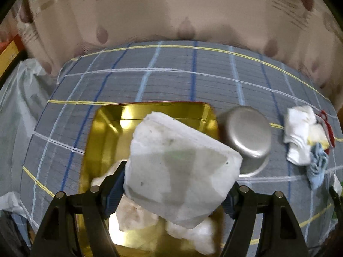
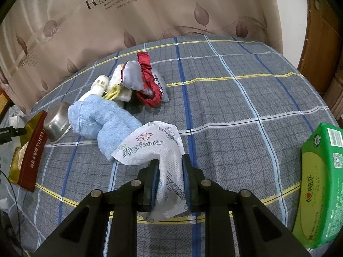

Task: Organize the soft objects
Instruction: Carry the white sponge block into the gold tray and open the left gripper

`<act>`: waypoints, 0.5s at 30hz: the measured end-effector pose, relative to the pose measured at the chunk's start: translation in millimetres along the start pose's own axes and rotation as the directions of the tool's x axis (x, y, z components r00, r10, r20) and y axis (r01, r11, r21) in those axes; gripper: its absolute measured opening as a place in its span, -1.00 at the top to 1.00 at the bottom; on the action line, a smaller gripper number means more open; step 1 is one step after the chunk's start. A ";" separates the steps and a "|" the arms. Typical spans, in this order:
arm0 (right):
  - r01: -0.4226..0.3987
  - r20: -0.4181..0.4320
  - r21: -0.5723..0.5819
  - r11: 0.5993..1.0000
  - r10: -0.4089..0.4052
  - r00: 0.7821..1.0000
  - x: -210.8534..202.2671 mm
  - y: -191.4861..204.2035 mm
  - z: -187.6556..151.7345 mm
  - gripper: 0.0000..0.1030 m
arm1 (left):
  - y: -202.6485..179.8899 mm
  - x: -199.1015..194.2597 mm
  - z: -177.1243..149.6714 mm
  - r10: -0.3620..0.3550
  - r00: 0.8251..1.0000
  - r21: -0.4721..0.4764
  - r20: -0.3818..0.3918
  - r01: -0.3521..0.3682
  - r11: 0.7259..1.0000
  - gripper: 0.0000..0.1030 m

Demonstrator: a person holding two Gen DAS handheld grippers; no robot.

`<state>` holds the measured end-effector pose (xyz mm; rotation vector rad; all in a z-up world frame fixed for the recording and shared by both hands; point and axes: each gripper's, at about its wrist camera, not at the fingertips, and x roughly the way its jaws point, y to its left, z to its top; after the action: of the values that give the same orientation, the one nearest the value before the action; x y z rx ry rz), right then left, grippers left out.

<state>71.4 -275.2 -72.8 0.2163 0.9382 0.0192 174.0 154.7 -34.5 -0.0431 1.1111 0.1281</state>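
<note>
My left gripper (image 1: 179,190) is shut on a bulky white wad of soft padding (image 1: 182,171), held above a gold tin tray (image 1: 103,141) that has more white pieces (image 1: 133,216) lying in it. My right gripper (image 2: 170,180) is shut on a white "Hygiene" printed packet (image 2: 150,147), just above the checked cloth. A light blue towel (image 2: 100,122) lies just beyond that packet. Behind it sits a heap of cloths (image 2: 128,79) with a red scrunchie (image 2: 150,85). In the left wrist view the same heap (image 1: 300,137) lies far right.
An upturned steel bowl (image 1: 246,137) stands right of the tray (image 2: 32,147), also seen as bowl (image 2: 56,124). A green tissue pack (image 2: 319,184) lies at the right edge. A patterned curtain (image 2: 150,10) hangs behind the checked tablecloth (image 2: 235,117).
</note>
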 end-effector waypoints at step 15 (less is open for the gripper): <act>0.006 -0.014 0.002 1.000 -0.006 1.000 4.8 0.3 -1.8 0.62 | 30.2 38.1 12.2 -0.032 0.996 -0.057 -0.089 0.027 0.998 -0.56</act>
<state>72.7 -274.1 -77.6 0.2156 0.9532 0.0147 197.8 189.0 -62.3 -0.1160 1.1962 0.1322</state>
